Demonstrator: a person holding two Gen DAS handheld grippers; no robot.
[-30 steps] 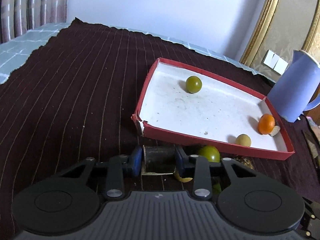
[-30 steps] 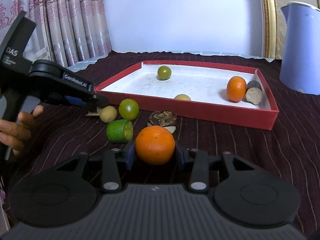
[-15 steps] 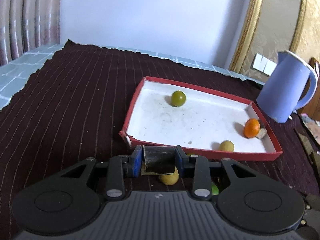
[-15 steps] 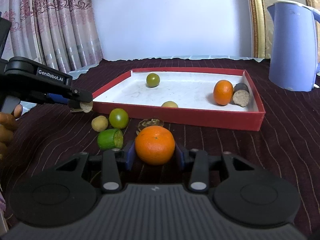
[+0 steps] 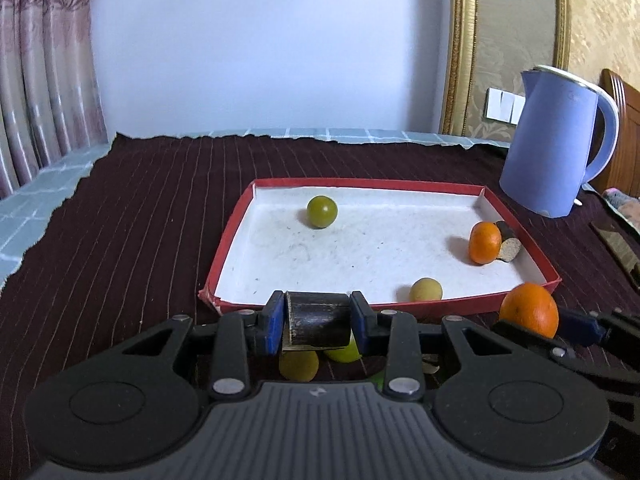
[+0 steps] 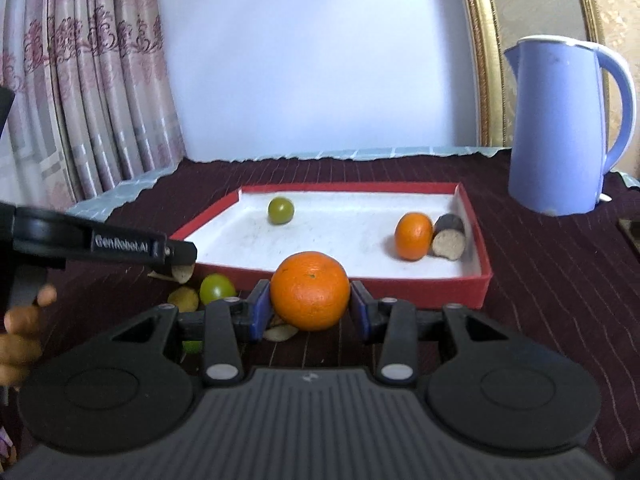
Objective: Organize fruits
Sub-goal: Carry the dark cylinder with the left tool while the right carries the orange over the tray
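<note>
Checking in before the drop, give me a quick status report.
Left gripper shut on dark cut piece. Right gripper shut on orange. Both short of red tray; path clear.

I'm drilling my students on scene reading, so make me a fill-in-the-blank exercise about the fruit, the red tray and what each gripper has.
1. The right gripper is shut on a large ____ fruit.
2. The left gripper holds a dark cylinder piece near the tray's ____ rim.
3. Inside the red tray, the round green fruit lies at the back ____.
4. The small orange fruit in the tray touches a dark ____ piece.

Missing words: orange; front; left; cylinder
</note>
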